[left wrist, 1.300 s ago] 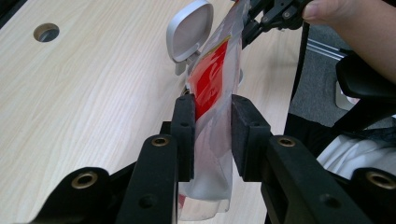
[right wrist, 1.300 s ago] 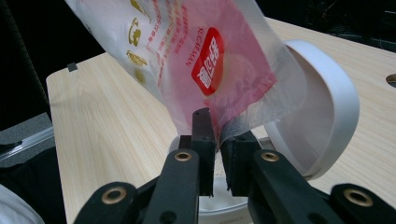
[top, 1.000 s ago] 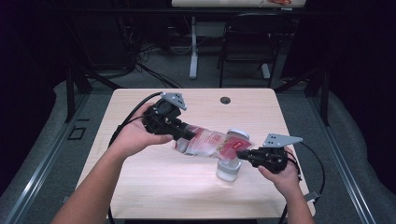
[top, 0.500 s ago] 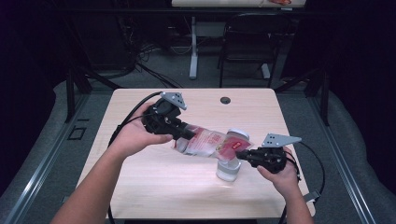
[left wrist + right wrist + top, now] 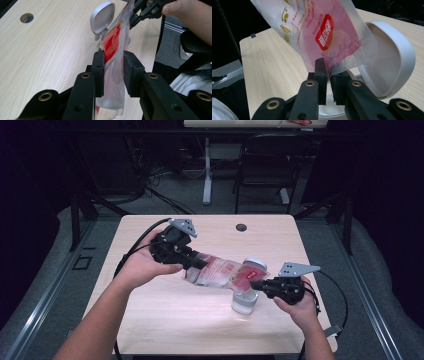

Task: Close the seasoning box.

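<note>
A pale wooden table (image 5: 165, 320) is seen; a white jar (image 5: 245, 301) stands on it at four o'clock.

One table (image 5: 150, 320) carries one clear-and-red plastic bag (image 5: 220, 271) at its centre, one white lidded container (image 5: 245, 301) at four o'clock, one cable hole (image 5: 241, 227) at twelve, and two grippers.

Clear bag (image 5: 220, 272) w/ red label, white container (image 5: 245, 302), black tools
</note>
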Motion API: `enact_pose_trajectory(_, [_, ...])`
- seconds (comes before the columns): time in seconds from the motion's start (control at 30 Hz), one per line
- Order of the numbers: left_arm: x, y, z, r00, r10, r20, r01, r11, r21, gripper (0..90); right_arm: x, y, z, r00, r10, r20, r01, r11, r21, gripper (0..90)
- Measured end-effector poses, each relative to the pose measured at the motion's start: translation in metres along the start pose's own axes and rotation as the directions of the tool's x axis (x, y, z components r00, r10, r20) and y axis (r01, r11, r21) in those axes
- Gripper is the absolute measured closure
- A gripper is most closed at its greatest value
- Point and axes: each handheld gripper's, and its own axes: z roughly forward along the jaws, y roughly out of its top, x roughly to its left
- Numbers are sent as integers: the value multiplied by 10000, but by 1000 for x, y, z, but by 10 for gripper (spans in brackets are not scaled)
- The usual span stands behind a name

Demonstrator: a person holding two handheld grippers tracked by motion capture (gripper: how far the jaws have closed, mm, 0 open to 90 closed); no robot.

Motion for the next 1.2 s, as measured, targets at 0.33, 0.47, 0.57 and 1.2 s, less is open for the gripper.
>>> enact_pose_trajectory(0.33, [-1,0,-1,10000,18,-10,-18,10000,-33,732,0,0,0,10000,4,41,-4,10000,9,843])
enact_pose_trajectory(0.47, [0,0,0,10000,11,8,-11,10000,-41,732,0,0,0,10000,2,34,-2,10000,19,844])
enact_pose_trajectory(0.57, [0,0,0,10000,-11,16,11,10000,-27,731,0,0,0,10000,10,45,-10,10000,8,843])
enact_pose_trajectory(1.2, [0,0,1,10000,-9,19,9,10000,-14,732,0,0,0,10000,14,75,-14,10000,22,843])
